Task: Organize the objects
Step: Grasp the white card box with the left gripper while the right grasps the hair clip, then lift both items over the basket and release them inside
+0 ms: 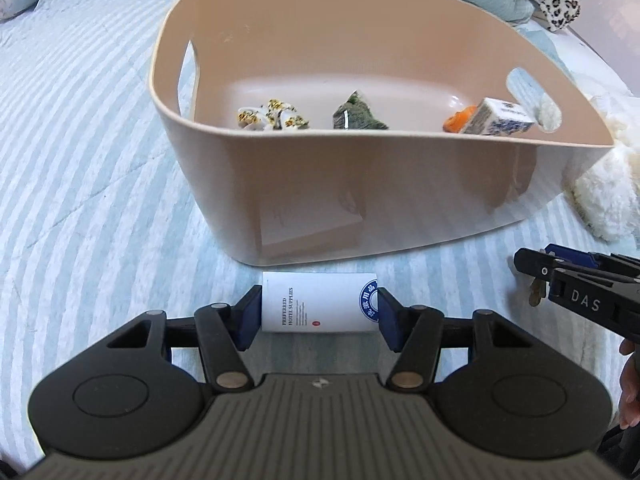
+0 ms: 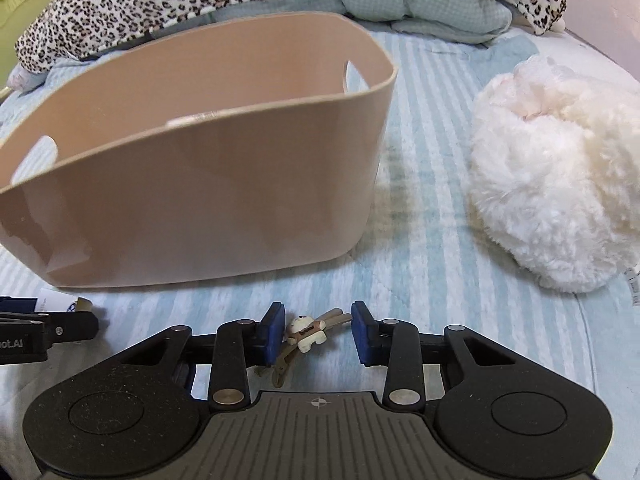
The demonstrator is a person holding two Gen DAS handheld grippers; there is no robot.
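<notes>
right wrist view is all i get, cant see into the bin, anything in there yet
Observer: Yes. The left wrist view shows a floral packet, a green packet and a blue-and-white carton on the floor of the bin.
Operator: what is the left gripper doing
Observer: The left gripper has its jaws on either side of a white box lying in front of the bin.
Operator: any print on it
Observer: It reads "PREFERRED HOTEL SUPPLIES", with a blue round seal at one end.
</notes>
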